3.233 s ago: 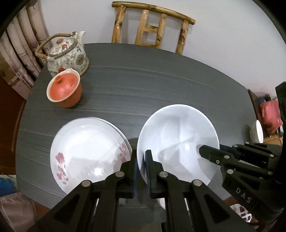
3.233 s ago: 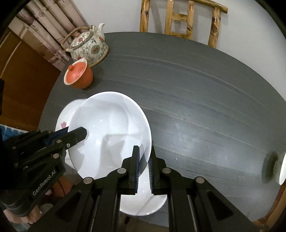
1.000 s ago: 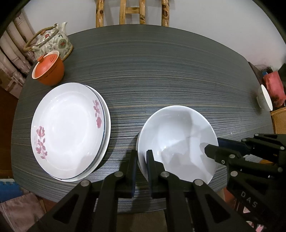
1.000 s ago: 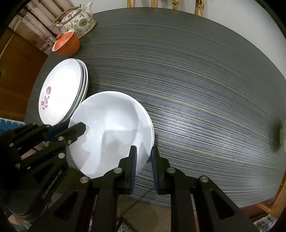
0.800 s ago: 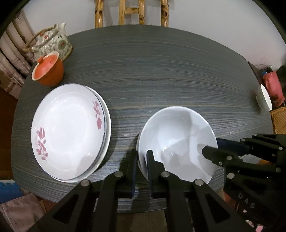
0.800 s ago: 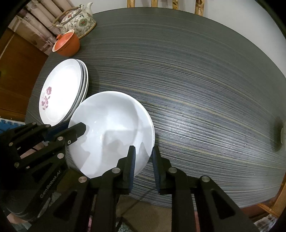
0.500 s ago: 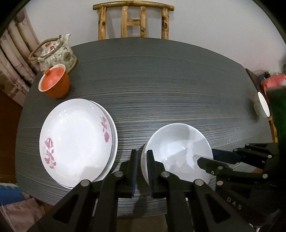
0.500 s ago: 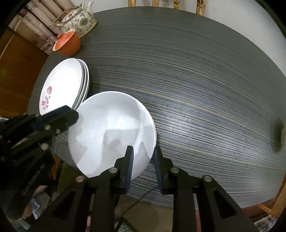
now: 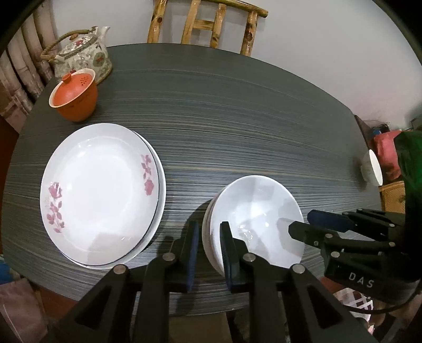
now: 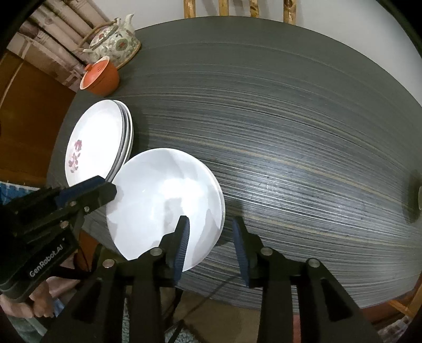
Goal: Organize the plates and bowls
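Left wrist view first: the left gripper (image 9: pixel 208 249) has its fingers parted a little, straddling the near rim of the plain white ceramic bowl (image 9: pixel 254 220), and they have just been easing apart, so the pads no longer pinch the rim. That bowl sits nested on at least one more like it, down on the dark striped desk (image 9: pixel 237 105) close to its near edge, which is why the hold is coming off: I'd say the bowl has been delivered and only needs releasing.

Over on the right wrist view, the right gripper (image 10: pixel 211 234) has opened wider; one finger hangs over the inside of the bowl, the other outside it over the desk, the rim loose between them, and these fingers too have just been spreading. Nothing is gripped by either tool.

Just beside the bowls lies the stack of white plates with pink flower prints (image 9: pixel 102 195), already gathered in one pile, so like goes with like. Further back stand a lidded orange clay cup (image 9: pixel 73 99) and a floral porcelain teapot (image 9: pixel 83 59), with a bamboo chair (image 9: pixel 208 22) behind. A small white bowl (image 9: pixel 372 168) waits well apart at the far right edge, probably next.

Writing: "DAS" on the right tool's body, "GenRobot.AI" on the left one's.
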Motion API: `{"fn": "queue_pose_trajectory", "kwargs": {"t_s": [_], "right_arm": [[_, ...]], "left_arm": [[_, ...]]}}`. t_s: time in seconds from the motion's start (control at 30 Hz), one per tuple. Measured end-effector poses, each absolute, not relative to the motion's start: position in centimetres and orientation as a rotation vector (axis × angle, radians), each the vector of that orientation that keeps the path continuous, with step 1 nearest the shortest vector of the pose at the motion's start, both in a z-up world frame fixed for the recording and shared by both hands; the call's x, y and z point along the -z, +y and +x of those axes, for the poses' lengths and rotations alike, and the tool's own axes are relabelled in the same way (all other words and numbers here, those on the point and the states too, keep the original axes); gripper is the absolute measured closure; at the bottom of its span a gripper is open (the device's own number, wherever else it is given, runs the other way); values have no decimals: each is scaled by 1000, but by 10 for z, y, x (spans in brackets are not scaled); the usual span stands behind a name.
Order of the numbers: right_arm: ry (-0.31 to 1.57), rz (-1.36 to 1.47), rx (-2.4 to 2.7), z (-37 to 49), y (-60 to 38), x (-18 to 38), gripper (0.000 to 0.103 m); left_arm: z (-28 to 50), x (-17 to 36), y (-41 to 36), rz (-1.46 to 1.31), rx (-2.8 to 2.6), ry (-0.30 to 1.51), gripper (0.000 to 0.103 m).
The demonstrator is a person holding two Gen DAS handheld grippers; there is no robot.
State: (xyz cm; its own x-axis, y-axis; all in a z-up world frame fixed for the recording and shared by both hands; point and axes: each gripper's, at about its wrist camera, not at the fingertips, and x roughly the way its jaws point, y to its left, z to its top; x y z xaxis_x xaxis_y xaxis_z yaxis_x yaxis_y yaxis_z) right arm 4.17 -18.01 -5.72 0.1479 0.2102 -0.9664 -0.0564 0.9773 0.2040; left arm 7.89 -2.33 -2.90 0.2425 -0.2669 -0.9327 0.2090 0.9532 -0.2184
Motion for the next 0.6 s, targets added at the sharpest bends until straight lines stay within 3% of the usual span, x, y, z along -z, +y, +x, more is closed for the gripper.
{"fn": "queue_pose_trajectory", "kwargs": {"t_s": [0.6], "right_arm": [[1466,151,-192,48,-179,90,68]], "left_arm": [[85,53,-24,-98,330,1322,81]]}}
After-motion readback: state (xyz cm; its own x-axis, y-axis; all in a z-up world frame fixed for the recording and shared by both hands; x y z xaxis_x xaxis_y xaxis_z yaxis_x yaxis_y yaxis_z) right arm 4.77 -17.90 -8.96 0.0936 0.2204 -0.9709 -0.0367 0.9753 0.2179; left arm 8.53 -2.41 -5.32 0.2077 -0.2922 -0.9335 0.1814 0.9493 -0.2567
